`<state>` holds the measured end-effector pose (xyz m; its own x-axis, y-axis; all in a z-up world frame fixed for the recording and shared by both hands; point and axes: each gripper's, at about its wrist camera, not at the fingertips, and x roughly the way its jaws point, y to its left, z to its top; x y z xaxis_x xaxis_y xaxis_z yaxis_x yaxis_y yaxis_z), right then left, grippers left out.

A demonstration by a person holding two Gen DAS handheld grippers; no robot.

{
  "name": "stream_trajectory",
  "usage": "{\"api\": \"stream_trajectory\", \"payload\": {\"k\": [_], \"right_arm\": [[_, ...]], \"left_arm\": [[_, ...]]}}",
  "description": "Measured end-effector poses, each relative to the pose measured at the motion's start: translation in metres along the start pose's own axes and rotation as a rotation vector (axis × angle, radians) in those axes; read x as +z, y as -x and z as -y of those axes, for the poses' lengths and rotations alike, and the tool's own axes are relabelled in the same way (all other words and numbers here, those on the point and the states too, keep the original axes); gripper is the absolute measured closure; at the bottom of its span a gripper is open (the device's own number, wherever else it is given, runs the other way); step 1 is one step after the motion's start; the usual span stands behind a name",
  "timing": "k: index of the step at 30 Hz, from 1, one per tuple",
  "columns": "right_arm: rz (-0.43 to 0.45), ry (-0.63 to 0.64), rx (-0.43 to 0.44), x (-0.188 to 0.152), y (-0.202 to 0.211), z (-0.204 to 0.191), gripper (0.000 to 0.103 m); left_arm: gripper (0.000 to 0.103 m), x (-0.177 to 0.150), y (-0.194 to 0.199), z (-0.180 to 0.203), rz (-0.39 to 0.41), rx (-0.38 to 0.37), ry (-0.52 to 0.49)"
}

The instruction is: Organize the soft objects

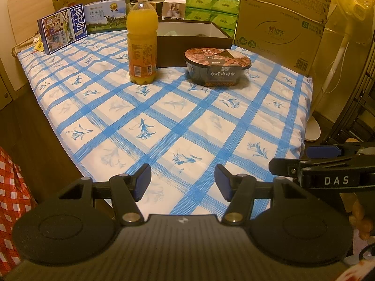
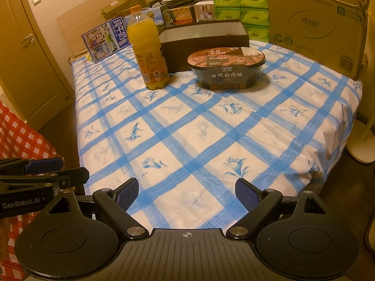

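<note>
Reading the legible print first: the dark instant-meal bowl (image 1: pixel 218 66) carries white Chinese characters on its side above an orange band lettered "HONGLU", clearest in the right wrist view (image 2: pixel 227 69). The blue milk carton (image 1: pixel 62 31) and the paler milk box (image 1: pixel 106 17) behind it both bear large Chinese characters; the tall cardboard carton (image 1: pixel 280 27) shows a barcode, an "S" mark and an oval logo. Small print on the orange juice bottle (image 1: pixel 141 39) label cannot be read. The right hand-held gripper (image 2: pixel 186 195) body reads "DAS" in the left wrist view, and the left hand-held gripper (image 1: pixel 182 182) reads "GenRobot.AI" in the right wrist view. Both hand-held grippers hang over the near edge of the bed (image 1: pixel 178 126), jaws apart, the right wider than the left, blue pads bare, nothing between them and nothing touched. The bed is covered with a white sheet in blue check with blue flower motifs. Bottle and bowl stand upright, side by side but apart, on the far half; just behind them sits an open dark box (image 1: pixel 193 39) with a white interior, its contents unclear. Green tissue packs (image 1: pixel 212 8) are stacked at the far side, between the small boxes and the tall carton. A red-and-white checked cloth (image 2: pixel 21 138) lies left of the bed; a wooden door (image 2: pixel 30 53) stands beyond, and a white fan stand (image 1: pixel 328 82) at right.
</note>
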<state>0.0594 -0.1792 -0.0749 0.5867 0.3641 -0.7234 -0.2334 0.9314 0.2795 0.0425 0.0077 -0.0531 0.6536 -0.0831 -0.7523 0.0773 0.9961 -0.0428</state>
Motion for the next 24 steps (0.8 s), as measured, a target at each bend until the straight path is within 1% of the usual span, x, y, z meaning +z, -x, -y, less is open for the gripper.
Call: {"api": "stream_trajectory", "payload": {"k": [24], "right_arm": [[0.000,0.000,-0.001,0.0002,0.0000,-0.0005,0.014]], "left_arm": [[0.046,0.0002,-0.0010,-0.0009,-0.002,0.001,0.000]]}}
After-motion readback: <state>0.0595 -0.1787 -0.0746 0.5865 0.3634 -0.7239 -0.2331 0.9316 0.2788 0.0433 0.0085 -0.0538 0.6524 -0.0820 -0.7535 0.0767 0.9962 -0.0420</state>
